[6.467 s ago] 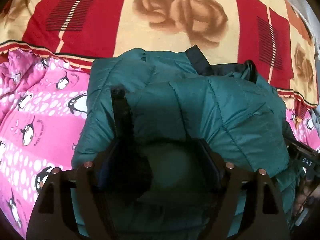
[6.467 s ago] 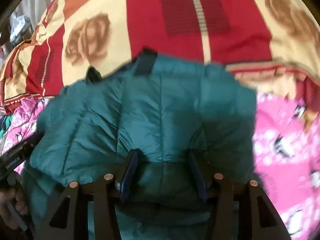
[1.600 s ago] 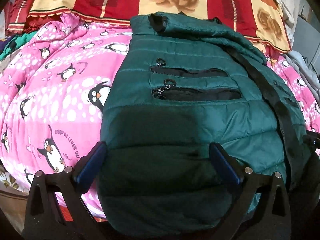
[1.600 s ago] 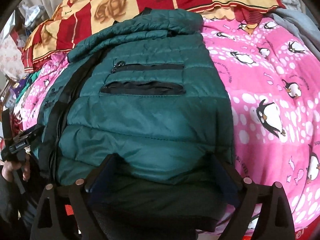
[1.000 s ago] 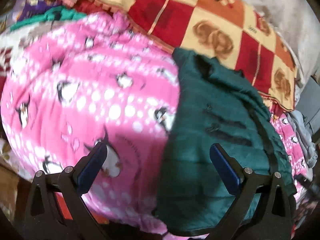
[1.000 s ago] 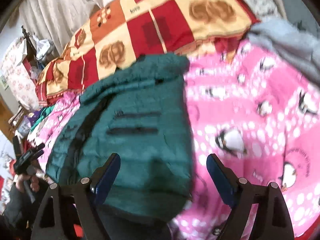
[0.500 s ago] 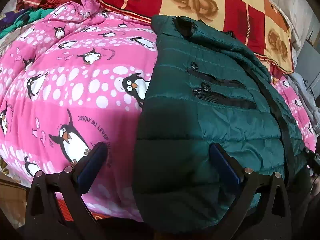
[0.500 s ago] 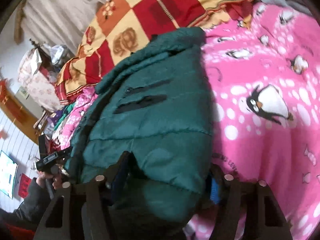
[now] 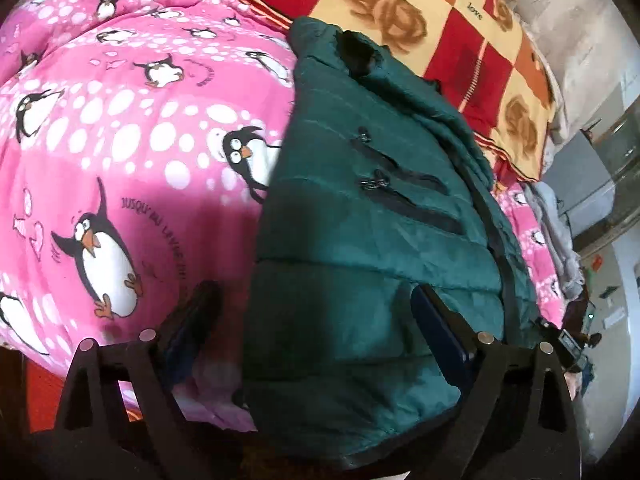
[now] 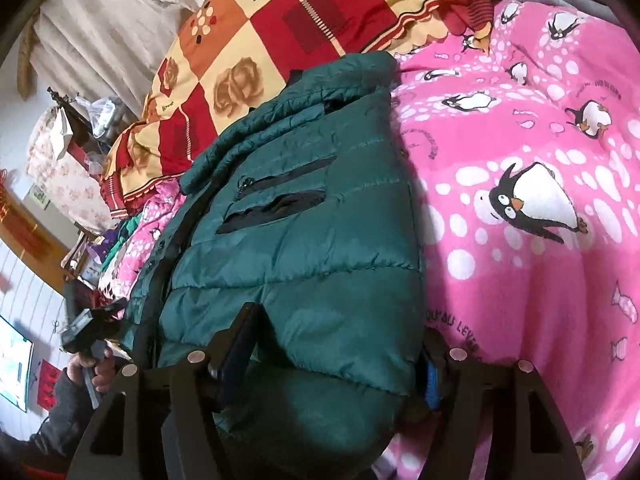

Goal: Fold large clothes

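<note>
Green quilted fabric filled the middle of both views: a puffy padded jacket (image 9: pixel 372 240) lay folded lengthwise on a pink penguin-print blanket (image 9: pixel 120 152), its collar end toward a red-and-cream rose-patterned quilt (image 9: pixel 420 20) at the far side. Two black zip pockets faced up on its top panel, and a dark strip ran along one long edge.

At the near hem, the right gripper (image 10: pixel 332 360) pointed downward at a slant over the bed edge, with one corner of the jacket bunched between its fingers (image 10: pixel 240 340). Its jaws had just been closing and now stood about half apart, both pads pressing into the padded fabric, so it had hold of that corner.

The left gripper (image 9: pixel 312 320) tilted down more steeply at the hem's other corner. Its jaws had just begun to narrow from their widest, yet stood wide apart: one finger over the pink blanket clear of the jacket, the other against the puffy surface without pinching it. The jacket's edge lay between them, ungripped.

In the right wrist view a hand (image 10: pixel 94 368) in a dark sleeve could be seen holding that other gripper's handle, low beside the jacket.
</note>
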